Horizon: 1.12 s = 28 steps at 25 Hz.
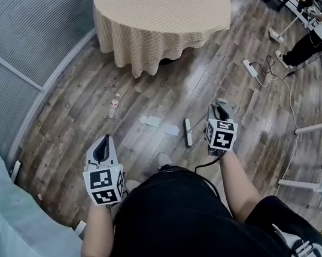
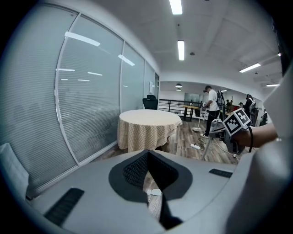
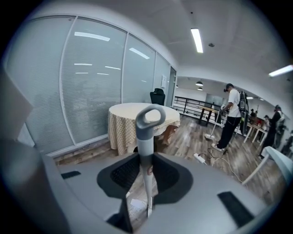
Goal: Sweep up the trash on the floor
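Handle (image 3: 145, 139), probably a broom's, clamped in right hand-held gripper (image 3: 145, 160) | left hand-held gripper (image 2: 147, 154) closed, empty

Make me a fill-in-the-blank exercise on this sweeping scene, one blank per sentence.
1. The right gripper is shut on the broom's gray ____.
2. The left gripper is shut, with ____ between its jaws.
3. White paper scraps lie on the wooden ____, ahead of the person.
4. The table under the checked cloth is ____ in shape.

Missing words: handle; nothing; floor; round.
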Tool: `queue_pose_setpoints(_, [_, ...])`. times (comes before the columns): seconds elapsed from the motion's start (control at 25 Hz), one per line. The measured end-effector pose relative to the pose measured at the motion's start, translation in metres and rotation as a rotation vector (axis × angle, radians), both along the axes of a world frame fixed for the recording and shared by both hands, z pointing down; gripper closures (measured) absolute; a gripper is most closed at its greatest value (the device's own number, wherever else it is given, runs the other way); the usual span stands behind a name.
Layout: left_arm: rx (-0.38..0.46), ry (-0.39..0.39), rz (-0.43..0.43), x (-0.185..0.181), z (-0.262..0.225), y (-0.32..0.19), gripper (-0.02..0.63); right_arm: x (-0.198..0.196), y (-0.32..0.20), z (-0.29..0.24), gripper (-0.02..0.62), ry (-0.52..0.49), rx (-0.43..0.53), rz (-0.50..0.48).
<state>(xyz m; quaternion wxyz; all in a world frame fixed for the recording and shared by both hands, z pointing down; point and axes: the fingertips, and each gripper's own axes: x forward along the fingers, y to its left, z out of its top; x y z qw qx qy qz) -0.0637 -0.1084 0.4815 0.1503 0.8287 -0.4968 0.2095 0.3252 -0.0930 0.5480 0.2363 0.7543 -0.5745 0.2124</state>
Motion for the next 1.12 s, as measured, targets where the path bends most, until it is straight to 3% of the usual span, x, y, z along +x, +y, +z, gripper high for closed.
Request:
queue_pose_setpoints(0.28, [-0.009, 0.018, -0.050, -0.010, 0.002, 0.005, 0.612, -0.050, -0.032, 0.005, 0.495, -0.069, 0.022, -0.115])
queue_pose_setpoints(0.52, [-0.012, 0.056, -0.082, -0.017, -0.003, 0.007, 0.612, -0.067, -0.057, 0.000, 0.495, -0.105, 0.067, -0.160])
queue_pose_setpoints(1.12, [-0.021, 0.068, -0.139, -0.044, 0.001, 0.019, 0.612, -0.089, -0.065, -0.012, 0.495, -0.188, 0.134, -0.140])
